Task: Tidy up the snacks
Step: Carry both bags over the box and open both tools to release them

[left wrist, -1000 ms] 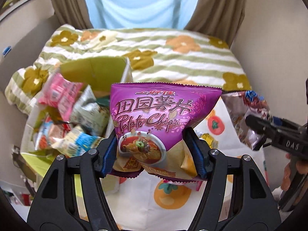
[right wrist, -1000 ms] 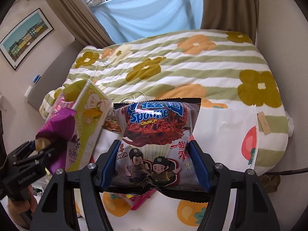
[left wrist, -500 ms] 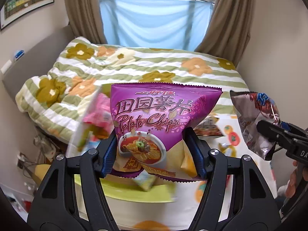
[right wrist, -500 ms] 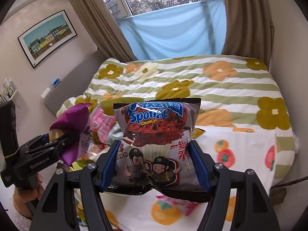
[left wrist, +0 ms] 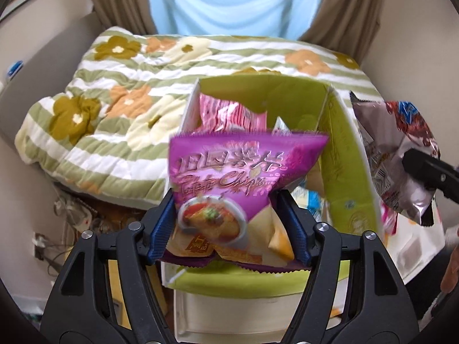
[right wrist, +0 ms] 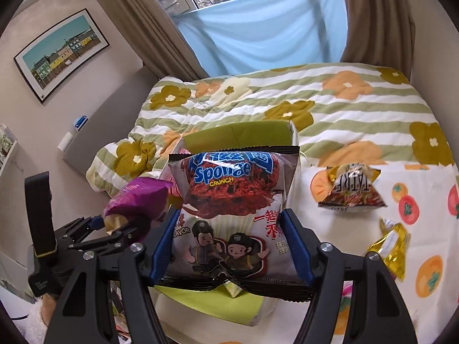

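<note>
Both hands have swung over to the green box [left wrist: 341, 149] since a second ago. Left hand-held gripper [left wrist: 228, 229] now hangs above the box's open top, its jaws opening with the purple chip bag [left wrist: 241, 172] still between them. Right hand-held gripper [right wrist: 229, 246] pinches the sponge crunch bag [right wrist: 232, 200] just beside it. Pink packets [left wrist: 229, 114] sit inside the box.
</note>
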Available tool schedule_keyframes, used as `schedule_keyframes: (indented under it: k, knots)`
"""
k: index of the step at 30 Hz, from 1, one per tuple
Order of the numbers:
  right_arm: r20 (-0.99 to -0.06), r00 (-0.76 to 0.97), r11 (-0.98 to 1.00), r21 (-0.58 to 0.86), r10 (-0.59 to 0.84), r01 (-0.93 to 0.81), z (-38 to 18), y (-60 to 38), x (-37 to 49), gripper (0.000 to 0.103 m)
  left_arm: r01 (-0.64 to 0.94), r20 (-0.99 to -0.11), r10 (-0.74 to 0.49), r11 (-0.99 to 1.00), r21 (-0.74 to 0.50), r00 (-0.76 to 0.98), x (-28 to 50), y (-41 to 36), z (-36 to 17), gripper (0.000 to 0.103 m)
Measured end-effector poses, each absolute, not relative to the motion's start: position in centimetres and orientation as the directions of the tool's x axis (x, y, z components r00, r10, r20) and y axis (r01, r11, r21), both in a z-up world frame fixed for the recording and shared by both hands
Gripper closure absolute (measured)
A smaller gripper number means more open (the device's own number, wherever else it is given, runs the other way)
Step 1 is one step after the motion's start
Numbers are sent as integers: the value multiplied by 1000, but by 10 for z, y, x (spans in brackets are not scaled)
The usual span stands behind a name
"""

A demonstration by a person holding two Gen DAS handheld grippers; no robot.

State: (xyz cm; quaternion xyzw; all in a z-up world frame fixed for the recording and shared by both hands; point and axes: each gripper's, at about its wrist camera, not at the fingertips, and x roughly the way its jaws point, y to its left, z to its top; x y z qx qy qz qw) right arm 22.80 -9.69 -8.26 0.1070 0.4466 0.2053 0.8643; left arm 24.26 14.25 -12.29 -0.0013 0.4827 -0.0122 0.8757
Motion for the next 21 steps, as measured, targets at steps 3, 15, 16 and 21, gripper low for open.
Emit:
schedule_keyframes:
  k: [3,15,16,21]
  knots:
    - [-743,515,904,366,427,-221,-89,-90,225,37,52,-847,-45,998,-21,529,243,145,-134,1]
    - [-750,518,910,370,411,-186,-106,-68,211,37,3,-830,-104,993,-122,548,219,169,-133,1]
    - [-750,515,908,375,416,-187,-108,-66,211,36,-2,-830,-99,993,-120,549,217,169,-132,1]
    - [-743,515,903,387,427,-189,-115,-56,212,33,-18,-828,-79,994,-107,555,214,171,-129,1]
